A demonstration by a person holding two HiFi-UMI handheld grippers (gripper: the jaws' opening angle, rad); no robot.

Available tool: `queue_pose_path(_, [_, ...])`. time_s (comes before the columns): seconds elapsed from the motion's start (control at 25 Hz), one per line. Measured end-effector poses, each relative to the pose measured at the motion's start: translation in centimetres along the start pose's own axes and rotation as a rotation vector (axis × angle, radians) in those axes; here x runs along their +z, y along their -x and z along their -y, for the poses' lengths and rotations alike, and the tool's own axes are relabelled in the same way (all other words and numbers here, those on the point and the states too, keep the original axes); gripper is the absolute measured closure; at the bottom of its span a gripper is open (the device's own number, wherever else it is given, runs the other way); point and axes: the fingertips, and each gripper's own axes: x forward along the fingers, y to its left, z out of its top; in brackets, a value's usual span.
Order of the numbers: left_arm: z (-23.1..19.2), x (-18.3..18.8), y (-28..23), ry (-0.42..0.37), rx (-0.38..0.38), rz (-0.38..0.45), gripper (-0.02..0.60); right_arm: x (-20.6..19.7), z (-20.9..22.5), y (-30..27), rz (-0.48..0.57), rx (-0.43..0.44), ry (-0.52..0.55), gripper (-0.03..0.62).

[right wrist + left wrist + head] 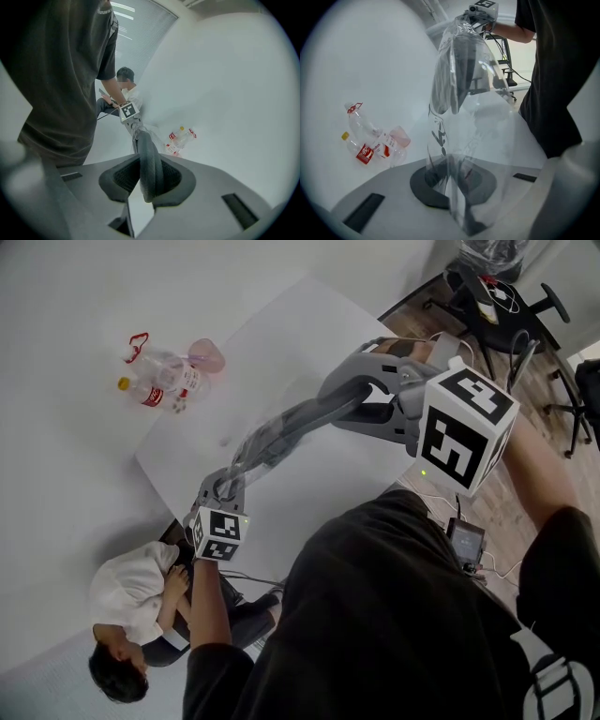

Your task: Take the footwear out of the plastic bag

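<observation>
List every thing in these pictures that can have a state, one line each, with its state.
Left claw, shut on the plastic bag.
Right claw, shut on the footwear.
Plastic bag, stretched in the air between the two claws.
Footwear, partly inside the bag, not yet out.
Bottles, lying on their sides.

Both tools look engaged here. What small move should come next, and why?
Probably draw the right tool back, away from the left tool, keeping both shut. The right one clamps the end of the grey footwear, the left pinches the clear plastic bag at its other end, and the footwear hangs between them, apparently mostly inside the bag.
</observation>
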Motion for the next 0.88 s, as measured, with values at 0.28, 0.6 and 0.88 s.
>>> queue_pose_path(0.28, [0.6, -1.2, 1.0, 0.075, 0.02, -0.029, 0.558, 0.7, 0.2, -0.2, 0.03, 0.016, 0.038, 0.507])
queue_pose_path(0.6, [0.8, -3.7, 1.5, 0.143, 0.04, -0.063, 0.558, 1.0, 0.6, 0.0, 0.032, 0.026, 0.07, 0.507])
queue_pose_path(0.88, [0.4, -5.3, 1.6, 0.222, 0.043, -0.061, 0.558, 1.0, 1.6, 0.4, 0.03, 0.012, 0.068, 0.507])
